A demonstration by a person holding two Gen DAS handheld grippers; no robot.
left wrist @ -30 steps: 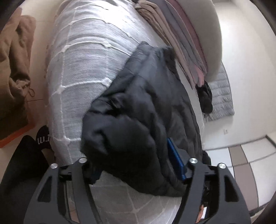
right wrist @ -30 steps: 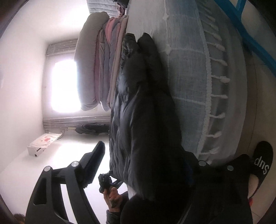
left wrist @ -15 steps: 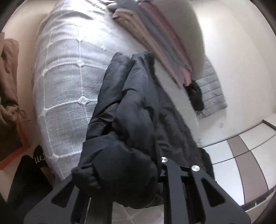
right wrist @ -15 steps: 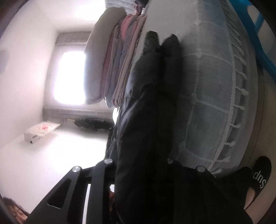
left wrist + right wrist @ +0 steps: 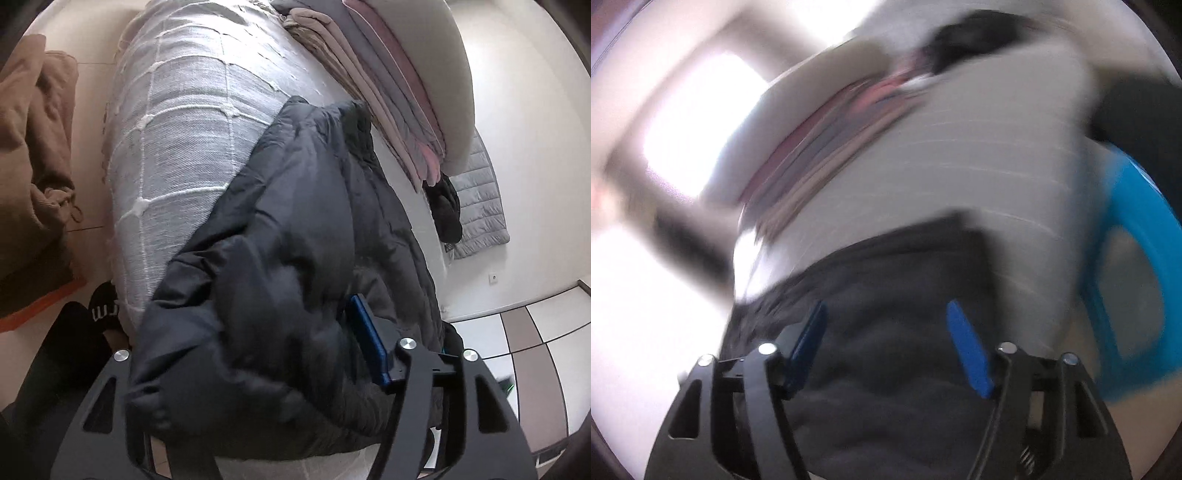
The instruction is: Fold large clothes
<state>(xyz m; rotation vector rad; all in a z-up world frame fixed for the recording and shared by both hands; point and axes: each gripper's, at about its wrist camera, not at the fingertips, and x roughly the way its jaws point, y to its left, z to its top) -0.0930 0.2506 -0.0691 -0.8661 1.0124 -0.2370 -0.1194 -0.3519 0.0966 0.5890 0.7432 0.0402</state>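
Across the bed (image 5: 177, 122) with its grey checked cover lies the black puffer jacket (image 5: 295, 229), a bulging fold of it between my left tongs (image 5: 255, 354), whose jaws have just been opening. My right tongs (image 5: 886, 339) have just been opening too, spread above the jacket (image 5: 894, 295), gripping nothing. Folded bedding (image 5: 399, 85) is stacked beside it.

A grey-white checked bedspread (image 5: 192, 147) covers the bed. Folded bedding (image 5: 399, 92) is stacked behind (pinks, greys, beige). A black slipper (image 5: 105, 308) sits on the floor.
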